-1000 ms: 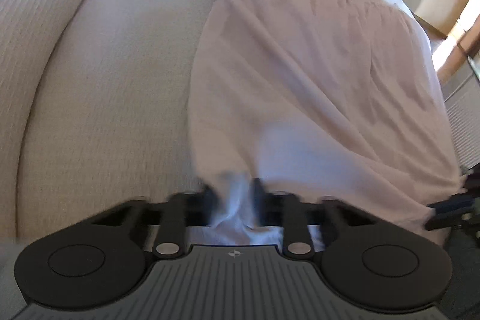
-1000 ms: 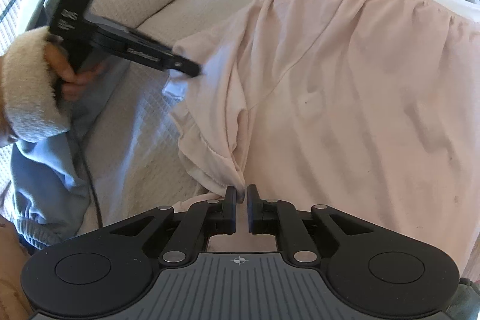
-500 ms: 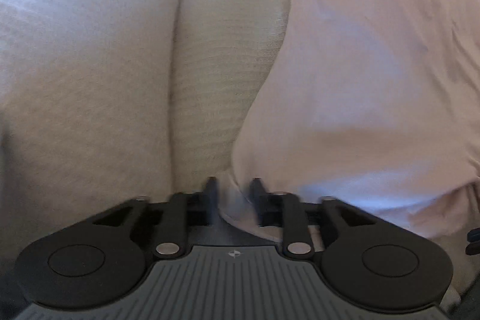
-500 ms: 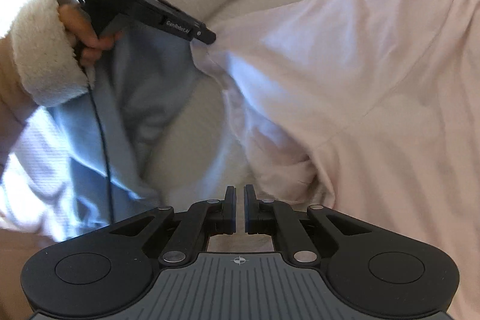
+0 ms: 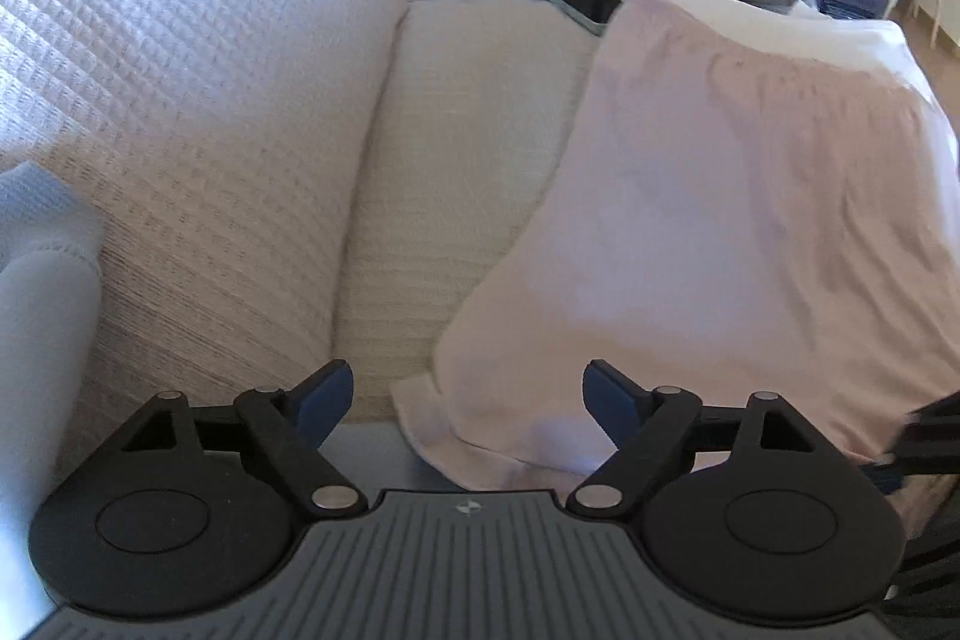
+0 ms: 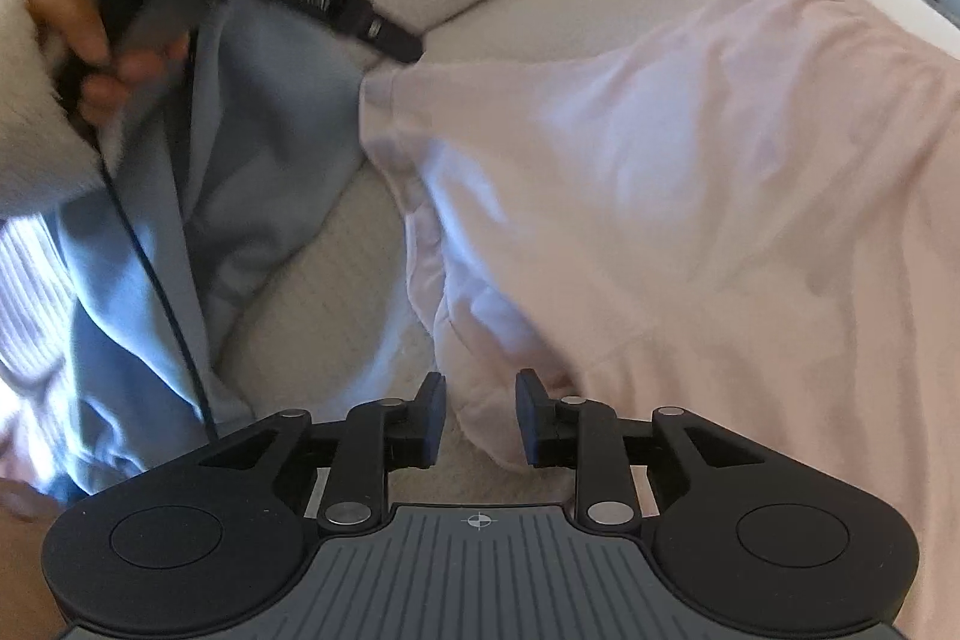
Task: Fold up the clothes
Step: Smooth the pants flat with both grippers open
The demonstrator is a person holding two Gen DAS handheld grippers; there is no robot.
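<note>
Pink garment (image 5: 708,232) lay spread on the sofa (image 5: 456,160), one fold apparently done. Left gripper (image 5: 467,400) gaped wide, right gripper (image 6: 477,415) part-open; both straddled its near hem, empty. More folds remained.

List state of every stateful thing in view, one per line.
left gripper: open, released, corner of cloth lying between the jaws
right gripper: partly open, hem between the jaws, not clamped
pink garment: spread flat on the sofa, lower edge doubled over
phone: face up, screen dark
</note>
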